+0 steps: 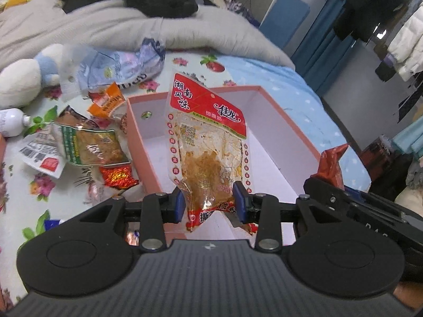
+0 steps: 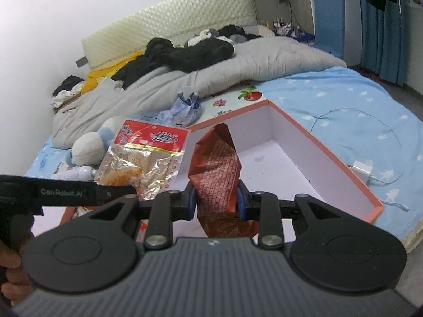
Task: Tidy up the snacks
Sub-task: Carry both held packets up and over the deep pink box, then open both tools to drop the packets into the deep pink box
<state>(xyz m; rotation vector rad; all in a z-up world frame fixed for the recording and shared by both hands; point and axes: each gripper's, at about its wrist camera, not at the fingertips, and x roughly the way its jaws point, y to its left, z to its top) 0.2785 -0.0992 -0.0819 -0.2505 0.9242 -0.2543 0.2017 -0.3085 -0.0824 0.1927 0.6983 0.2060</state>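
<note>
With the left gripper [image 1: 208, 203] clamping the clear red-topped snack pouch [image 1: 206, 142] and the right gripper [image 2: 216, 203] clamping the brown packet [image 2: 216, 169], both over the pink box [image 1: 290, 121], lower each well inside its walls before letting go

- Clear snack pouch [image 1: 208, 142]: red header, white characters.
- Foil packet [image 2: 216, 174]: reddish-brown, fine print.
- Box [image 1: 137, 137]: pink outside, white inside.
- Bedsheet [image 2: 343, 100]: light blue, white stars.
- Tongs' pads [image 1: 179, 206]: blue.
</note>
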